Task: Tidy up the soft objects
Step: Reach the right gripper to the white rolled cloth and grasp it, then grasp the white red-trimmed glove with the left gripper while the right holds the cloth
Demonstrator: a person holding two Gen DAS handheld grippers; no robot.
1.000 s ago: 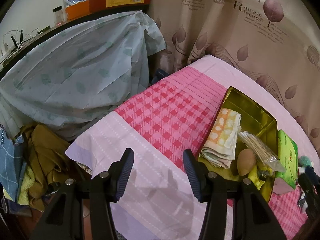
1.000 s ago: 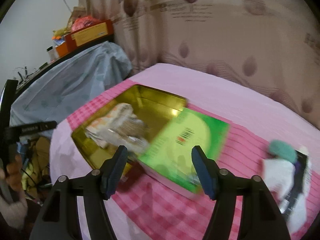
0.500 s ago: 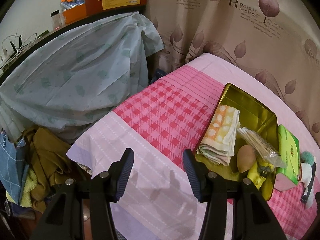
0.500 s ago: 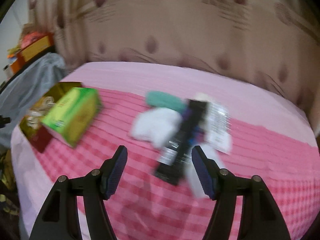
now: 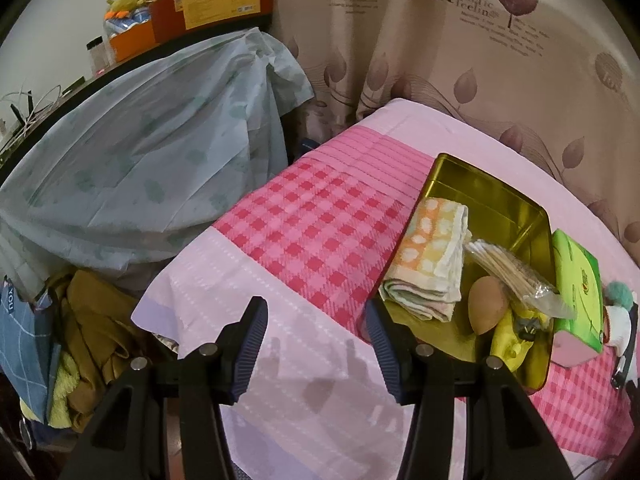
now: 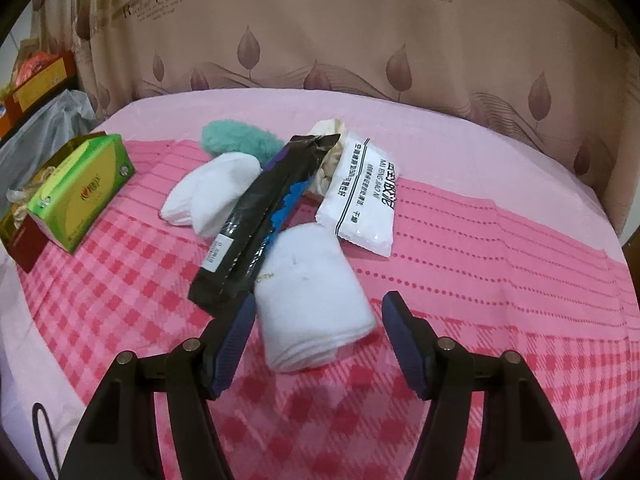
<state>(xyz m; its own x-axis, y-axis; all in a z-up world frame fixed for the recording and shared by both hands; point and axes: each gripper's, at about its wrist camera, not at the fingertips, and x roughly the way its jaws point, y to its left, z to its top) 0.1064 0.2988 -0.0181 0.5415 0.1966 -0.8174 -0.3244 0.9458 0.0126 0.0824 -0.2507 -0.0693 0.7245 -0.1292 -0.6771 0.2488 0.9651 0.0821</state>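
Left wrist view: gold metal tin [image 5: 532,216] part-filled, folded orange-checked cloth [image 5: 430,256] stowed, left gripper [image 5: 316,344] jaws open, empty; rolled white towel [image 6: 312,296] unpacked on bed, between right gripper [image 6: 318,340] open jaws, ungripped.

Curtain [image 5: 500,60], far right in the left wrist view: "Romaic feeling" in dark letters beside a printed tree; the smaller lines under it are too fine to read.
Curtain [image 6: 360,32], far in the right wrist view: partial script lettering at the top edge and top left, not legible.
White sachet [image 6: 362,194], middle of the bed: "MI BING JIAO N" in Latin letters beside large Chinese characters; the small print is unreadable.
Blue cloth [image 5: 16,320], near left: "YOU" in white letters.
Green tissue box [image 6: 82,192], left: red Chinese characters, too small to read.
Black packet [image 6: 260,220]: white label, print illegible.
Red box [image 5: 212,4], far left shelf: yellow label, text too small.
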